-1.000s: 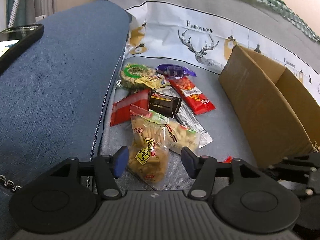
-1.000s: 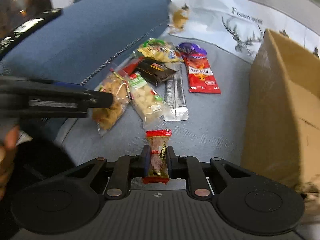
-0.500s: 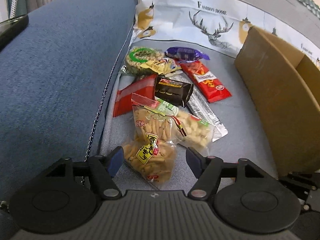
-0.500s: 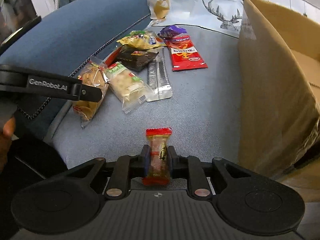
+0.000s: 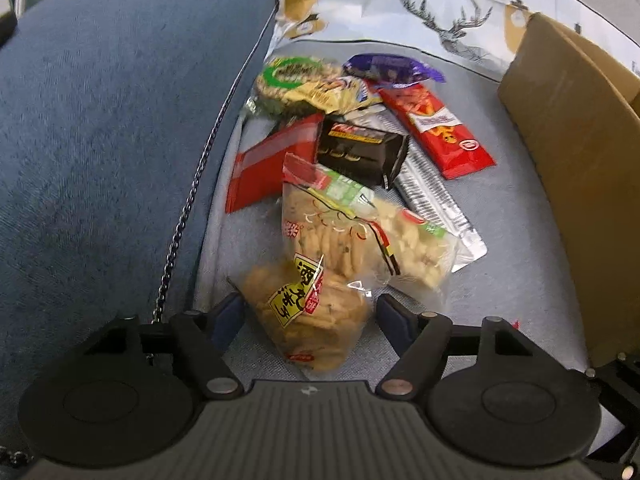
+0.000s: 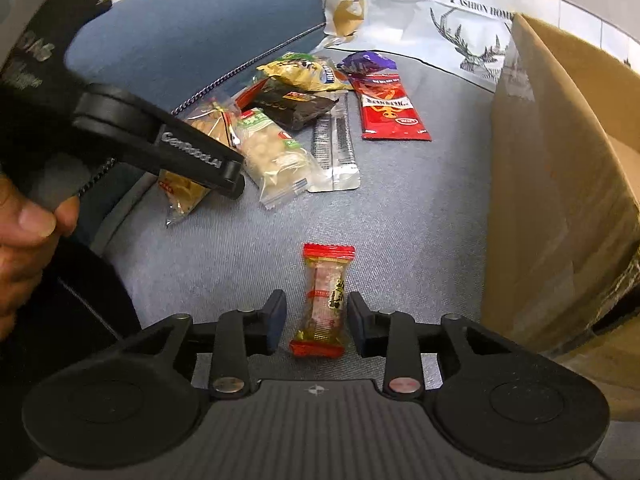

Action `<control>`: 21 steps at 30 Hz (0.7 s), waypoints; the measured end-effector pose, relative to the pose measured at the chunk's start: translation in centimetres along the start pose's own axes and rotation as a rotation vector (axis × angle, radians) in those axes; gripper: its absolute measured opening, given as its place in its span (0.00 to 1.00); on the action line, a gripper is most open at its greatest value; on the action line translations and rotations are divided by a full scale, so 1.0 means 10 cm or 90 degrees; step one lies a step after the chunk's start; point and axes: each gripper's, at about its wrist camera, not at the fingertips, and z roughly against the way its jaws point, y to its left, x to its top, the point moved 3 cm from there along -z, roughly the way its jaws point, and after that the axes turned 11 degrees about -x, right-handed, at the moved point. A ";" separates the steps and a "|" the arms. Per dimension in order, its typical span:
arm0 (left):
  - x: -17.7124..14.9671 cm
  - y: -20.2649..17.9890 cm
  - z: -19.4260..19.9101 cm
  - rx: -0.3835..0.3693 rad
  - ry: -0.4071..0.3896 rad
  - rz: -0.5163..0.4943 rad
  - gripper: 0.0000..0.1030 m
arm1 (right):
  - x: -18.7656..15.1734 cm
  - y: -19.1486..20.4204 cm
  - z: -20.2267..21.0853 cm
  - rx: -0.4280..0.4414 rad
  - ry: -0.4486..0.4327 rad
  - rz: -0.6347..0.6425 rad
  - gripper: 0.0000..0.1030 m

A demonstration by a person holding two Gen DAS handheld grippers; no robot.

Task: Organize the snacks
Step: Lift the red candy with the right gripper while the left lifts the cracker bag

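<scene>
Nearby, crinkly clear cracker bag (image 5: 310,312) lies on woven grey cushion (image 5: 516,264).

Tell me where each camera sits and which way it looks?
Left wrist: on the left gripper, looking down at the cracker bag between its open fingers; only the gripper shows.
Right wrist: on the right gripper, jaws just opened, candy loose between; a hand shows.
Both: snack pile, cardboard box.
</scene>
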 end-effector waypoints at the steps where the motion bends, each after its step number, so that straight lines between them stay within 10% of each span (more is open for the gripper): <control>1: 0.00 0.01 -0.01 0.001 0.002 0.005 0.71 | 0.00 0.02 0.00 -0.003 -0.002 0.006 0.34; 9: -0.04 -0.01 0.12 -0.007 -0.027 0.000 0.50 | -0.01 -0.02 0.03 -0.012 -0.012 0.017 0.19; 21: -0.18 -0.12 0.49 -0.096 -0.102 -0.008 0.47 | 0.02 -0.07 0.11 -0.020 -0.045 -0.002 0.18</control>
